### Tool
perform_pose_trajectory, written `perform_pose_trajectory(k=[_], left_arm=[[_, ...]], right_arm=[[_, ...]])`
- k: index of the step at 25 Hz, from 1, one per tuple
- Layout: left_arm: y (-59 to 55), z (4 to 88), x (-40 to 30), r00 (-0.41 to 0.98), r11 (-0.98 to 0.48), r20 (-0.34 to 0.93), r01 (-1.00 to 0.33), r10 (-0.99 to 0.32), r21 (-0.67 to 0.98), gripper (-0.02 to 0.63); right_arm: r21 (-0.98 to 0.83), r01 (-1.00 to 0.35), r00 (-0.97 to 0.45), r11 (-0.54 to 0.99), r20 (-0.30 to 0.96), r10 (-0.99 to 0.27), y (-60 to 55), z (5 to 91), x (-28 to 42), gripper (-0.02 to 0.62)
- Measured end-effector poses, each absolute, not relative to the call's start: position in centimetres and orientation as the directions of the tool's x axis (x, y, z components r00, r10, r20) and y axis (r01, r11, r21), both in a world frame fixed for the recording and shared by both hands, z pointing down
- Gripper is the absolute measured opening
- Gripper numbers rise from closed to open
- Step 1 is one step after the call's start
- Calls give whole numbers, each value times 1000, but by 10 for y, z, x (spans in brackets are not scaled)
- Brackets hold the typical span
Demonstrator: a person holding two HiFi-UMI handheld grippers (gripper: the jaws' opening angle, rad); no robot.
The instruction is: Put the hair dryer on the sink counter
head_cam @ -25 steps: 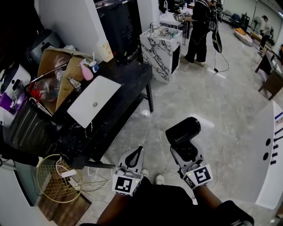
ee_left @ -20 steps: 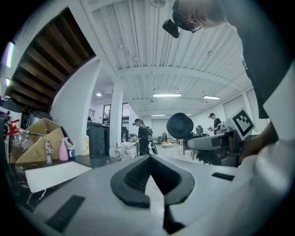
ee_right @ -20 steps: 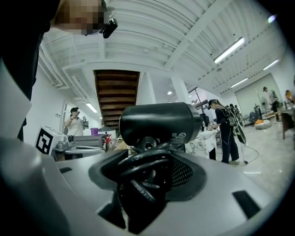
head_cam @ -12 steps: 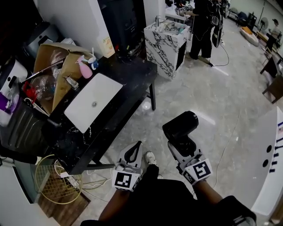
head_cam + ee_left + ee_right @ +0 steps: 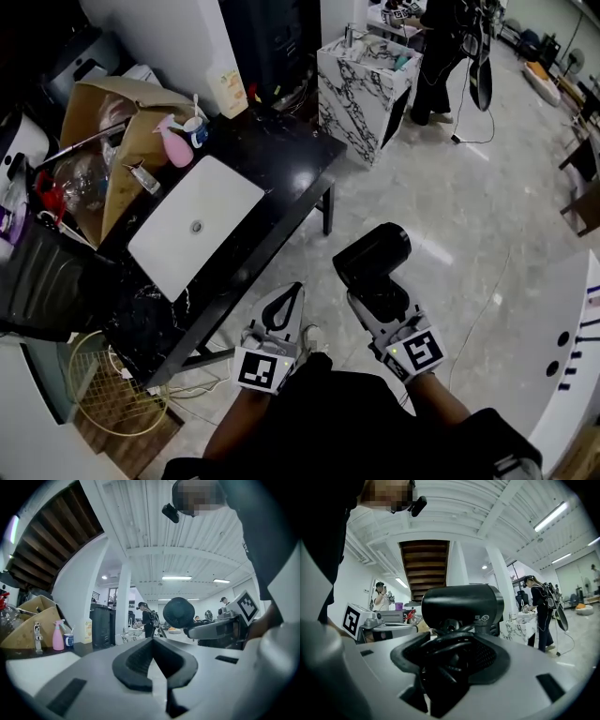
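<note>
A black hair dryer [image 5: 372,258] is held over the floor, right of the counter, and my right gripper [image 5: 379,302] is shut on its handle and wound cord. In the right gripper view the hair dryer [image 5: 461,605] fills the middle above the jaws. My left gripper [image 5: 281,314] is shut with nothing in it, held beside the right one. In the left gripper view the hair dryer [image 5: 179,612] shows as a round black end. The black sink counter [image 5: 286,164] with its white basin [image 5: 195,223] stands to the left of both grippers.
A pink spray bottle [image 5: 174,147], a blue cup [image 5: 198,138] and a faucet [image 5: 139,175] stand at the basin's back. A cardboard box [image 5: 111,131] leans behind them. A wire basket [image 5: 103,389] sits below the counter. A marble cabinet [image 5: 363,86] and a person [image 5: 452,47] are farther off.
The view has shifted closer to the counter. Both grippers moved slightly left with the hair dryer still held in the right one.
</note>
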State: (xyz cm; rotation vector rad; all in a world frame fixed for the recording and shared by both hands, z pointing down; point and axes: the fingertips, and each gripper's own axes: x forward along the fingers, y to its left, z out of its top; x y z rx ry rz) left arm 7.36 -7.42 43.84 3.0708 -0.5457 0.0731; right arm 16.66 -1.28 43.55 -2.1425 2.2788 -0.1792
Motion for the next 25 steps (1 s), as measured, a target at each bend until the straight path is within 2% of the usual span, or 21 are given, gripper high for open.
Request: perform_pose_trajectory(k=[5, 10, 18, 25], left_arm=[[-116, 447, 87, 929, -931, 68, -365, -363, 14, -3], [-155, 435, 106, 922, -924, 63, -381, -382, -33, -3], [-206, 437, 132, 868, -870, 63, -492, -493, -28, -3], [-245, 434, 162, 802, -804, 48, -594, -595, -28, -3]], right_arm=[[-88, -993, -86, 76, 120, -989, -56, 440, 184, 253], [-101, -986, -144, 135, 87, -986, -103, 433, 192, 253], [-40, -970, -242, 238, 173, -955, -166, 453, 222, 253], [-52, -937, -349, 345, 176, -921, -212, 465, 249, 253]])
